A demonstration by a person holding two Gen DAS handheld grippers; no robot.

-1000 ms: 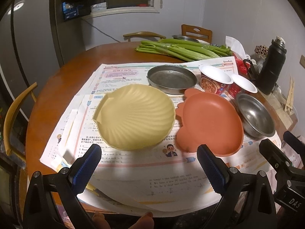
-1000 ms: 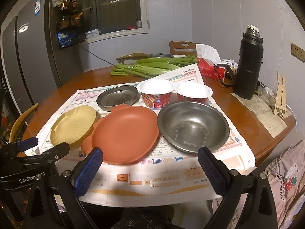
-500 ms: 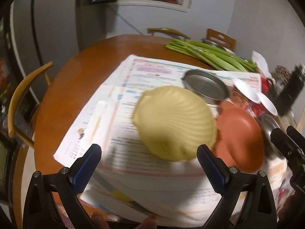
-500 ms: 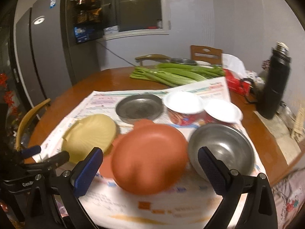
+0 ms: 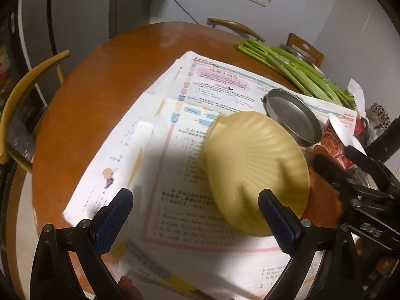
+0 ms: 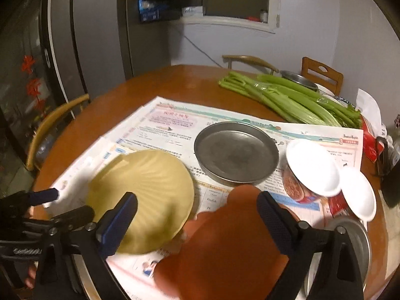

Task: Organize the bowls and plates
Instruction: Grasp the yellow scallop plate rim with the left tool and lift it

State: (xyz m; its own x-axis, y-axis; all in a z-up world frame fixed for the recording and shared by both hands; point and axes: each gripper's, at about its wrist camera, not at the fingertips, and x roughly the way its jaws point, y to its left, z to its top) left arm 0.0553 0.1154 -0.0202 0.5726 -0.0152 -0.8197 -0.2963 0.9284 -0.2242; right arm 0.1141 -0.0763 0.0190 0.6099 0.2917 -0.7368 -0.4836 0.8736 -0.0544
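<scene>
A yellow shell-shaped plate [image 5: 255,172] lies on newspaper beside an orange plate [image 6: 225,245]. My left gripper [image 5: 196,221] is open over the paper, and its right finger [image 5: 277,222] is close to the yellow plate's near edge. My right gripper [image 6: 196,225] hovers low over the orange plate with its jaws closing. The plate lies between the fingers, and the pads do not press on it. A round metal plate [image 6: 236,150] sits behind them. A steel bowl [image 6: 360,237] shows at the right, partly hidden by the right finger. Each gripper also shows in the other's view: the right gripper [image 5: 350,175], the left gripper [image 6: 50,207].
Two white-lidded noodle cups [image 6: 312,167] stand right of the metal plate. Celery stalks [image 6: 287,97] lie at the back of the round wooden table [image 6: 162,85]. Chairs ring the table, and a dark flask [image 6: 392,180] stands at the far right.
Both grippers have swung left and rolled. The right gripper has come in over the orange plate and its jaws have narrowed a little. The yellow plate now sits right of the left gripper.
</scene>
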